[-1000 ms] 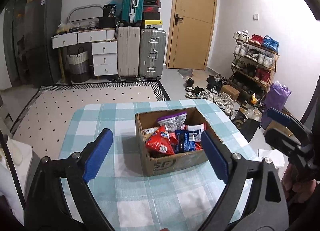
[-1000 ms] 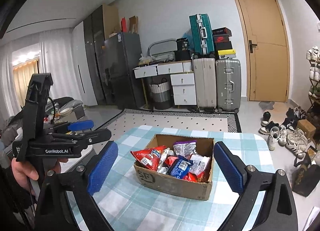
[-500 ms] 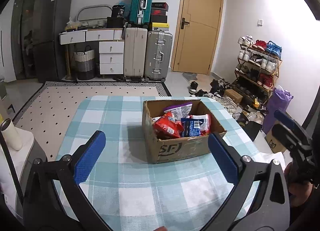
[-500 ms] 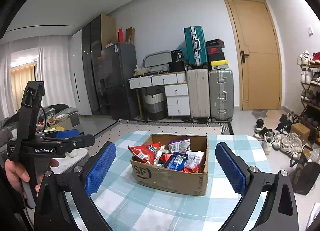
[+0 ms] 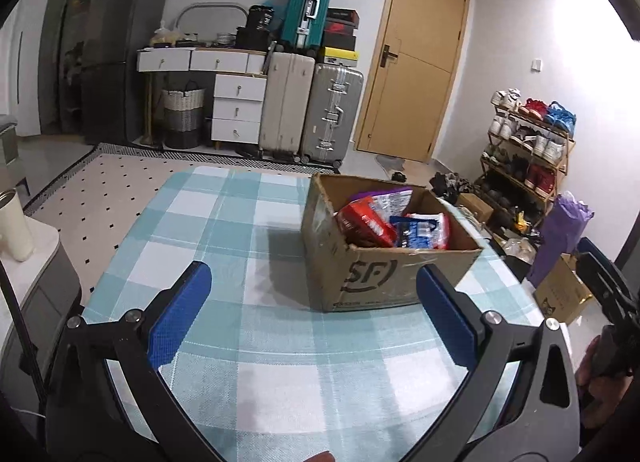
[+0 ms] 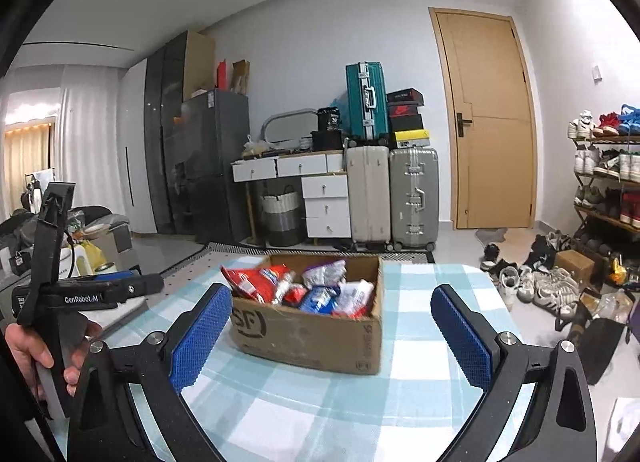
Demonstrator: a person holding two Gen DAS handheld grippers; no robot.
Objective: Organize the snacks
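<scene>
A brown cardboard box (image 5: 380, 278) (image 6: 304, 330) marked SF stands on the table with the blue-and-white checked cloth (image 5: 240, 221) (image 6: 420, 362). It holds several snack packets, among them a red bag (image 5: 364, 223) (image 6: 256, 278), a blue packet (image 5: 408, 232) (image 6: 318, 298) and a purple-and-white one (image 5: 384, 197) (image 6: 324, 272). My left gripper (image 5: 312, 272) (image 6: 100, 294) is wide open and empty, short of the box's near-left corner. My right gripper (image 6: 330, 292) (image 5: 608, 290) is also open and empty, facing the box's front side from a little way off.
Suitcases (image 5: 308, 101), white drawers (image 5: 236, 109) and a wooden door (image 5: 416, 69) line the far wall. A shoe rack (image 5: 528, 149) and loose shoes (image 6: 536, 286) fill the floor to the right. A cream tumbler (image 5: 14, 225) stands left of the table, a purple bag (image 5: 568, 229) to its right.
Both grippers have sunk toward the table and the box now looks larger and closer. The left jaws have spread a little wider.
</scene>
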